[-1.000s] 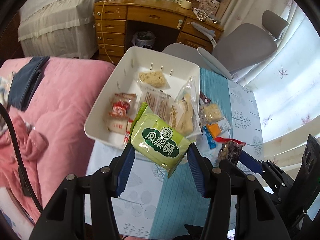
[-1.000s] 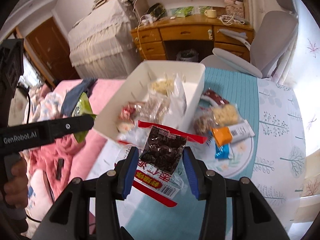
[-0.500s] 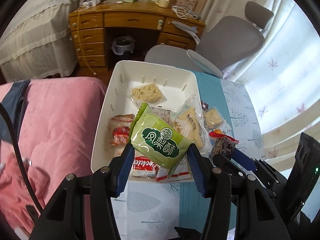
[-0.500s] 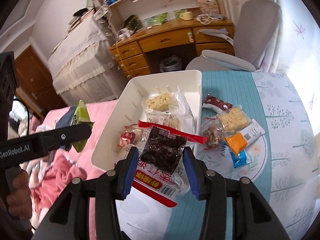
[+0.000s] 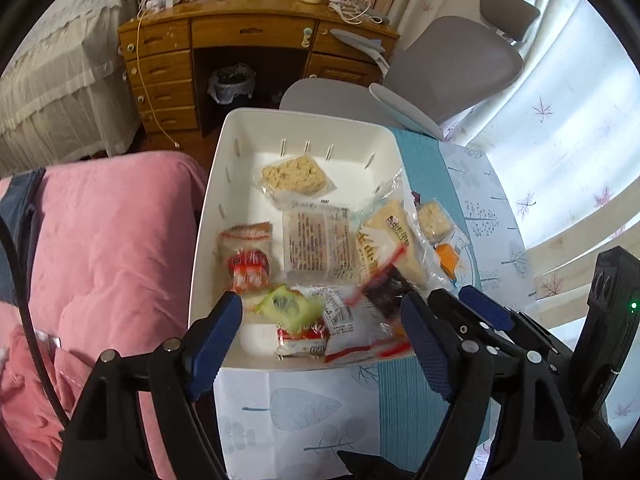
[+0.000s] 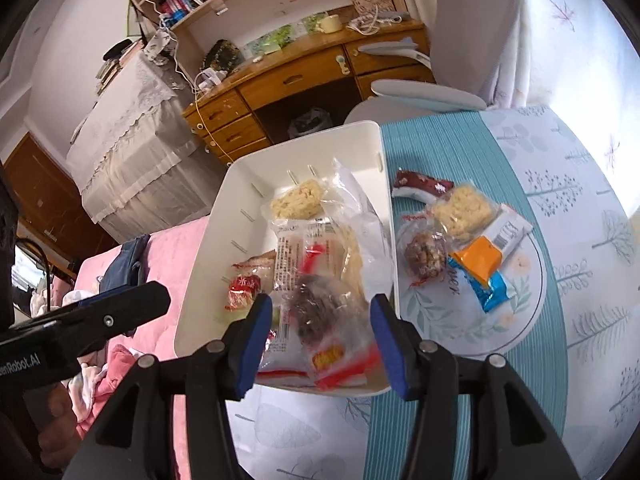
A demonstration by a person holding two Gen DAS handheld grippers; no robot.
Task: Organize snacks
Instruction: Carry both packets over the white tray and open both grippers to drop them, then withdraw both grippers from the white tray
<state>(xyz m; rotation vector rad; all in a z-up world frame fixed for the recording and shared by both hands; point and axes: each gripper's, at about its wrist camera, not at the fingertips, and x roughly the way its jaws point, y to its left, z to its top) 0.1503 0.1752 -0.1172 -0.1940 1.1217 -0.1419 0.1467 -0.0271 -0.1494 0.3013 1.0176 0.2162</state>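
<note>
A white bin (image 5: pixel 304 124) (image 6: pixel 304 140) sits at the table's left side and holds several wrapped snacks. My left gripper (image 5: pixel 322 340) is open over the bin's near end; the green snack pack (image 5: pixel 290 306) lies blurred in the bin just beyond its fingers. My right gripper (image 6: pixel 322 338) is open over the same end; the red-edged pack of dark fruit (image 6: pixel 316 312) (image 5: pixel 386 294) lies in the bin between its fingers. Loose snacks remain on a round plate (image 6: pixel 516 316): a nut pack (image 6: pixel 426 254), an orange pack (image 6: pixel 478 258), a noodle cake (image 6: pixel 464 210), a blue pack (image 6: pixel 492 286).
A pink bedspread (image 5: pixel 104 240) borders the table on the left. A grey office chair (image 5: pixel 452 64) and a wooden desk (image 5: pixel 248 36) stand behind the bin. A dark red wrapper (image 6: pixel 422 188) lies on the teal runner (image 6: pixel 440 140) right of the bin.
Both grippers moved forward over the bin and opened. The green pack and the dark fruit pack dropped from the fingers into the bin's near end.
</note>
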